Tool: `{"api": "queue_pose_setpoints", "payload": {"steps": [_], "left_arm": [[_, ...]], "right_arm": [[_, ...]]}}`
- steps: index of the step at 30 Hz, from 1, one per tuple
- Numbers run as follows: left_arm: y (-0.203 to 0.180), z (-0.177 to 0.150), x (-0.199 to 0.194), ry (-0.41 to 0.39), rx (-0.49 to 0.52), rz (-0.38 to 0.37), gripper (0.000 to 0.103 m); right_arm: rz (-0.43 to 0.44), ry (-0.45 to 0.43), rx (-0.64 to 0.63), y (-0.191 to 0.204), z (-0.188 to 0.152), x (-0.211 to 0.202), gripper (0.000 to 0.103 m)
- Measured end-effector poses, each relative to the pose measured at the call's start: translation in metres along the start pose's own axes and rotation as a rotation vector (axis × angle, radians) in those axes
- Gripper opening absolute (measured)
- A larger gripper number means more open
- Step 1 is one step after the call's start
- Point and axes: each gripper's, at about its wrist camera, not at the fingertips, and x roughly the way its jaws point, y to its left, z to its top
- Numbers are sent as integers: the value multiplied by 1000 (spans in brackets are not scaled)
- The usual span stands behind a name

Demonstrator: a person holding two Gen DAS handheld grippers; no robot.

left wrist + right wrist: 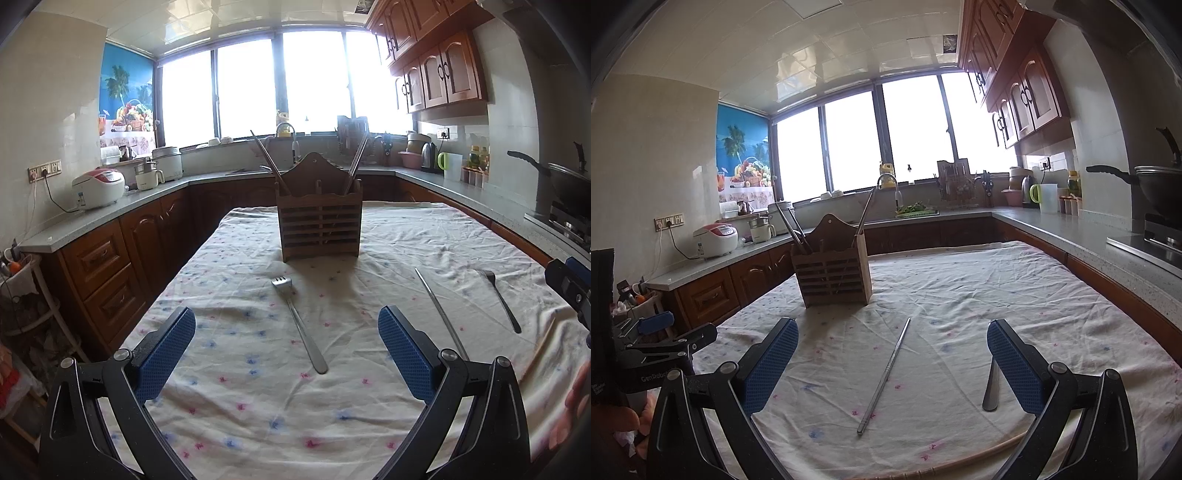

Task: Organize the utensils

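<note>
Left gripper hovers low over the cloth-covered counter, level, aimed at 12 o'clock toward the wooden utensil holder; jaws spread wide, nothing between the blue pads. A fork lies flat between the fingers, tines at 12, handle toward 6, touching neither pad. Holder stands upright at the far middle of the counter with chopsticks leaning out at 11 and 1 o'clock; contents behind the slats hard to make out. At 2 o'clock from the fork: a single metal chopstick, its near end hidden behind the right finger, and a second fork further right.

Right gripper also low and level, jaws wide apart, empty. The metal chopstick lies diagonally between its fingers, touching neither. A utensil handle at 4 o'clock is mostly hidden by the right finger. Holder sits at 11 o'clock. Left gripper body shows at 9 o'clock, cut off by the edge. A pale curved rod at 6 o'clock, identity unclear.
</note>
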Motion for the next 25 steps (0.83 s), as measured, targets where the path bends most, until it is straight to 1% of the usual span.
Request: {"api": "queue_pose_setpoints", "payload": {"steps": [5, 12, 25], "left_arm": [[0, 1, 2, 8, -1, -4, 101], [0, 3, 7, 32, -8, -20, 101], [-5, 5, 10, 39, -7, -43, 101]], "right_arm": [[4, 24, 0, 0, 1, 5, 103], [-2, 34, 8, -5, 5, 6, 103], [0, 61, 26, -10, 7, 14, 103]]}}
